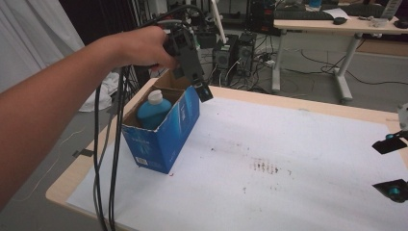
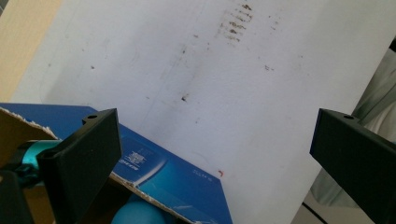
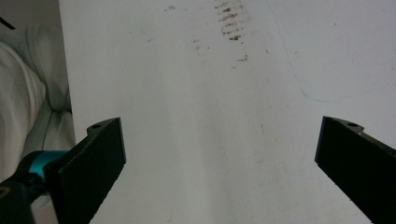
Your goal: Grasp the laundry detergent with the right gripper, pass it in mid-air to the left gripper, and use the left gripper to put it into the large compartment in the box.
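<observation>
An open blue cardboard box stands on the white sheet near the table's left edge. Inside it stands a blue bottle with a white cap. A hand holds my left gripper just above the box's far right rim, jaws open and holding nothing. In the left gripper view the left gripper looks down past the box's blue wall, with the bottle below it. My right gripper hovers open at the table's right edge. In its own view the right gripper has bare sheet between its jaws.
A white sheet with brown stains covers the wooden table. Black cables hang from the left gripper past the table's left edge. Computer towers and a desk stand behind the table.
</observation>
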Demonstrator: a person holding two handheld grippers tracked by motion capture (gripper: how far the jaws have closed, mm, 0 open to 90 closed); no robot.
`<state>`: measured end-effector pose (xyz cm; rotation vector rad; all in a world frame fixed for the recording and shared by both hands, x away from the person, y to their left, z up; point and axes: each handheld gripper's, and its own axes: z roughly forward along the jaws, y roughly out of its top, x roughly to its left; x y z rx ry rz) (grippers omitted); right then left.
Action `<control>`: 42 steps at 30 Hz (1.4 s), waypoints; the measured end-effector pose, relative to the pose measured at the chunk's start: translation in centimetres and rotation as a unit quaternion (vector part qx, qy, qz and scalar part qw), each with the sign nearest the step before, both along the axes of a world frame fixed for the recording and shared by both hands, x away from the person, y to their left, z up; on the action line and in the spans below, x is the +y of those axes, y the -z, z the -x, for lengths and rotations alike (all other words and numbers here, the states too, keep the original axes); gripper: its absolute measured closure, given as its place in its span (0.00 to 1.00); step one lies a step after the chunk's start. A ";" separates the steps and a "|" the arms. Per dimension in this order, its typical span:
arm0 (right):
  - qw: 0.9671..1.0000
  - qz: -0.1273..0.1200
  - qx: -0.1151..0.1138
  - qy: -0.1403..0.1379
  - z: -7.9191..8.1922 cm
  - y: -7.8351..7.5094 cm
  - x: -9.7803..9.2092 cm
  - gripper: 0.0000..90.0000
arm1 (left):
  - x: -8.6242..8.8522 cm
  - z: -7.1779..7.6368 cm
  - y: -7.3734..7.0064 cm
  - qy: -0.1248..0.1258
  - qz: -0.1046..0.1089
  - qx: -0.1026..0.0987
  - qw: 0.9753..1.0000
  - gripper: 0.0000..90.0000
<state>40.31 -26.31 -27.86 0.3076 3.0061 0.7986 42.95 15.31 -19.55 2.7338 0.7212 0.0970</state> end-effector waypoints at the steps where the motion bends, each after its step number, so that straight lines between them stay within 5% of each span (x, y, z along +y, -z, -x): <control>1: 1.000 -0.001 0.000 -0.001 0.0 0.0 0.0 0.01 | -0.2 0.0 0.1 0.006 -0.004 -0.003 1.000 0.03; 8: 1.000 -0.005 -0.003 0.000 -0.1 0.0 0.1 0.01 | -2.0 -0.1 0.7 0.016 -0.022 -0.008 1.000 0.03; 29: 1.000 0.003 -0.003 0.002 -0.1 0.1 0.4 0.01 | -11.0 -1.1 3.3 0.083 -0.012 0.018 0.996 0.03; 42: 1.000 0.016 -0.006 0.004 0.6 -0.1 0.6 0.01 | -13.0 -1.1 4.6 0.106 -0.026 0.019 0.994 0.03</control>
